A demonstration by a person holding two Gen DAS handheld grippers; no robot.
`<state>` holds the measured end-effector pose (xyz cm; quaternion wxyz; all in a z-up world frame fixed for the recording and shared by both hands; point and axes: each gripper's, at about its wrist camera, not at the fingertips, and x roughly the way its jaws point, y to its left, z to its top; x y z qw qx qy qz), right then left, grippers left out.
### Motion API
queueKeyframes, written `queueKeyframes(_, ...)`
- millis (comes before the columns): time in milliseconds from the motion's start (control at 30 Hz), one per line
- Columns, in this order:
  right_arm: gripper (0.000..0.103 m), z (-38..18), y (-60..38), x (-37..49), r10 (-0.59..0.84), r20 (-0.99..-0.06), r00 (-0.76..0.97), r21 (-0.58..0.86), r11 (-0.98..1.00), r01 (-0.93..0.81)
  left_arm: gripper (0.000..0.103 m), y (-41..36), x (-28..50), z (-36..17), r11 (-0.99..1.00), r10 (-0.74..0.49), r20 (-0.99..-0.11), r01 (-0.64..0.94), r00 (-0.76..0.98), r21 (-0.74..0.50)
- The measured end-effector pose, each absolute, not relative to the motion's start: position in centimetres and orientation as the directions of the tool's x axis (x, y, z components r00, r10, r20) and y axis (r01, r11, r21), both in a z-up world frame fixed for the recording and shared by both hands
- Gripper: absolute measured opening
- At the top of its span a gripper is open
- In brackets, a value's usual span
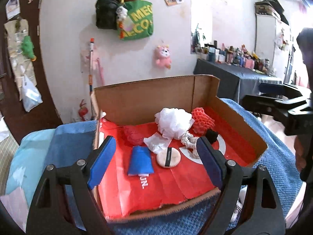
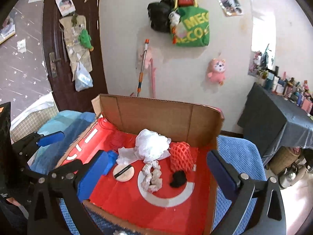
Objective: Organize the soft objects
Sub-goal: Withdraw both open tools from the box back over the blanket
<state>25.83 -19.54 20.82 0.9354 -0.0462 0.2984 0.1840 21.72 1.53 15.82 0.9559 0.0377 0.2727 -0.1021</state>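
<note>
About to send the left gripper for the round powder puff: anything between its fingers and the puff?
Nothing visible. The left gripper hangs open above the cardboard box, and the powder puff lies uncovered between the blue pouch and the braided rope.

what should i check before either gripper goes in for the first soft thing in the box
1. Left gripper open and empty: ok.
2. Right gripper open and empty: ok.
3. Both grippers clear of the items, nothing touched yet: ok.
4. Round powder puff lies flat and alone, blue cloth just beside it: ok for a pick, though a flat grasp may slip.
5. White mesh sponge rests over the white tissue and against the red foam net: not ok, lifting it may drag neighbours.
6. Where sorted items should go: cannot tell, only the cardboard box shows.
</note>
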Motion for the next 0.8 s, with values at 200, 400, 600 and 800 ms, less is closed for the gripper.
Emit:
queueKeyframes(200, 0.103, 21.2, -20.8, 20.5, 0.293, -0.505, 0.812, 0.013, 0.943, -0.332, 0.085, 1.7, 18.0, 15.6, 0.988, -0.113, -0.495, 0.148, 0.861, 0.032)
queueKeyframes(400, 0.103, 19.3, -21.7, 15.9, 0.253, -0.469, 0.846, -0.002, 0.958, -0.288, 0.087, 1.4, 14.2, 14.6, 0.992, -0.101, -0.466, 0.127, 0.879, 0.025)
queueKeyframes(600, 0.103, 16.3, -22.3, 13.1, 0.195, -0.474, 0.858, -0.011, 0.974, -0.228, 0.087, 0.6, 11.6, 12.8, 0.994, -0.077, -0.452, 0.103, 0.889, 0.034)
queueKeyframes(800, 0.103, 13.0, -22.7, 11.2, 0.132, -0.487, 0.864, -0.041, 0.984, -0.173, 0.087, -0.2, 10.4, 10.7, 0.994, -0.090, -0.466, 0.111, 0.880, 0.017)
